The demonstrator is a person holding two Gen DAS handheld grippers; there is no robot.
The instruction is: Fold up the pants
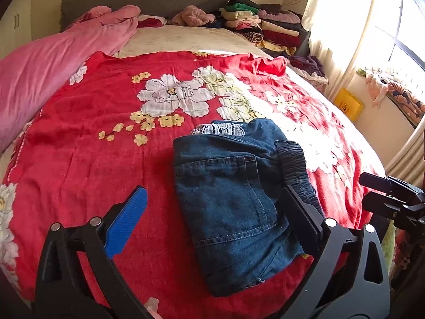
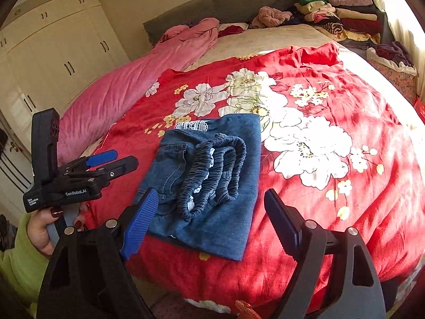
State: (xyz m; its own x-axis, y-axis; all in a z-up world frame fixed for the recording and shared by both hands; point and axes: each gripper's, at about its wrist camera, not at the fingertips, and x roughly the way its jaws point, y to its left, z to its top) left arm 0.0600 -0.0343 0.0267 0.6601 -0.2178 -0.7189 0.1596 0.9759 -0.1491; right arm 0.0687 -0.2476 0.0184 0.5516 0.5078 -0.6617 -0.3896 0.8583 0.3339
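Folded denim pants lie on red floral blanket near the bed's front edge, w/ gathered elastic waistband on top & white lace trim peeking out at the far edge. Bundle is a compact rectangle; near corner sits close to the blanket's front edge in right wrist view.

Left claw: jaws wide, blue pad left of pants, black finger over the pants' right side at the waistband; contact there cannot be told. Nothing gripped. Held by a hand w/ lime-green sleeve.

Right claw: jaws wide, straddling the pants' near edge from above, pads apart from the cloth; nothing held. In left wrist view it shows at the right frame edge, off the bed's side.

Open room: broad bare blanket left of pants & beyond them toward the flower print; also to the right in right wrist view. Bounds: pink quilt along the left side, grey headboard at the far end, stack of folded clothes at the far right corner, curtain & window on the right. Cream wardrobe stands beyond the bed's left side.
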